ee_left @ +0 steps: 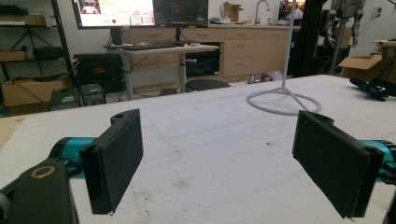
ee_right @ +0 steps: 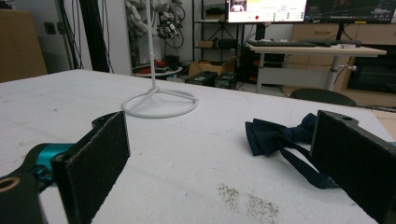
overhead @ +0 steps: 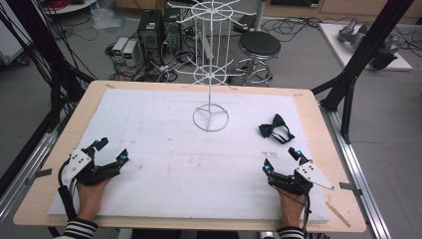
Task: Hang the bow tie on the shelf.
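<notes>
Left gripper (overhead: 112,151) near left on white pad (overhead: 164,169), jaws spread, empty. Right gripper (overhead: 281,159) near right, jaws spread, empty. Bow tie (overhead: 275,128) just beyond it. Wire rack (overhead: 211,74) far centre.

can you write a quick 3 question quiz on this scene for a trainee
1. True or false: the bow tie hangs on the white wire stand.
2. Which gripper is nearer the bow tie: A) left gripper B) right gripper?
3. Fill in: both grippers' jaws are ____.

Key:
1. False; it lies on the white table cover.
2. B.
3. Open, holding nothing.
</notes>
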`<action>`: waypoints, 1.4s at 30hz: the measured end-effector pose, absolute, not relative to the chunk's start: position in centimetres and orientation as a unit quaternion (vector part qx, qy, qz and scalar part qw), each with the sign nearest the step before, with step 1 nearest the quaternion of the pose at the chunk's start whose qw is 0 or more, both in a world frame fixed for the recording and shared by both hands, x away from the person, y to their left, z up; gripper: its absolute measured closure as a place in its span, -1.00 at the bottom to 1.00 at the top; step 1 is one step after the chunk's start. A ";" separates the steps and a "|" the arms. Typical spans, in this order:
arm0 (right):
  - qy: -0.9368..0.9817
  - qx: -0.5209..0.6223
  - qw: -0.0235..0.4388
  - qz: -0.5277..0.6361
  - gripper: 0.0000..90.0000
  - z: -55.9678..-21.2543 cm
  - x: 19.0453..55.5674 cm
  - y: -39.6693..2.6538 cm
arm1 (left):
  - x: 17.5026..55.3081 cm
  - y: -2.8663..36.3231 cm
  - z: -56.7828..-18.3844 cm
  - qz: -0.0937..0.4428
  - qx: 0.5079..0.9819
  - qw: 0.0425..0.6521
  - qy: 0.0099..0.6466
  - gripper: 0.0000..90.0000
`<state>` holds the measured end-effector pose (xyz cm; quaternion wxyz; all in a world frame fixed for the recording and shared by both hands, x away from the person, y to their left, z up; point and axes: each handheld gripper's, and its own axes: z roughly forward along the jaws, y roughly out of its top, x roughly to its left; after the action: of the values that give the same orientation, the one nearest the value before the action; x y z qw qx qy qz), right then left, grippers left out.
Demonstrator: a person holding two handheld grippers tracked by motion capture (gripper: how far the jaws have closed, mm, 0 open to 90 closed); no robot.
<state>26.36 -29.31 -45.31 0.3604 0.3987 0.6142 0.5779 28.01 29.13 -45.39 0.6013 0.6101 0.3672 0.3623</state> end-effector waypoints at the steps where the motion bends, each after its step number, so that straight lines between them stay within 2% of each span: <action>1: 0.613 0.399 0.360 0.579 -0.91 -45.3 26.4 -29.4 | 28.0 29.1 -45.4 0.362 0.610 0.602 0.367 -0.63; 32: 0.610 0.400 0.367 0.577 -0.92 -45.3 26.4 -29.3 | 27.9 29.0 -45.4 0.368 0.605 0.602 0.369 -0.63; 42: 0.628 0.411 0.352 0.559 -0.92 -45.1 26.9 -29.1 | 27.9 29.0 -45.4 0.371 0.604 0.600 0.371 -0.64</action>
<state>26.86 -29.08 -45.08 0.3522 0.4108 0.6283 0.5590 27.91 29.03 -45.41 0.6000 0.6043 0.3706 0.3708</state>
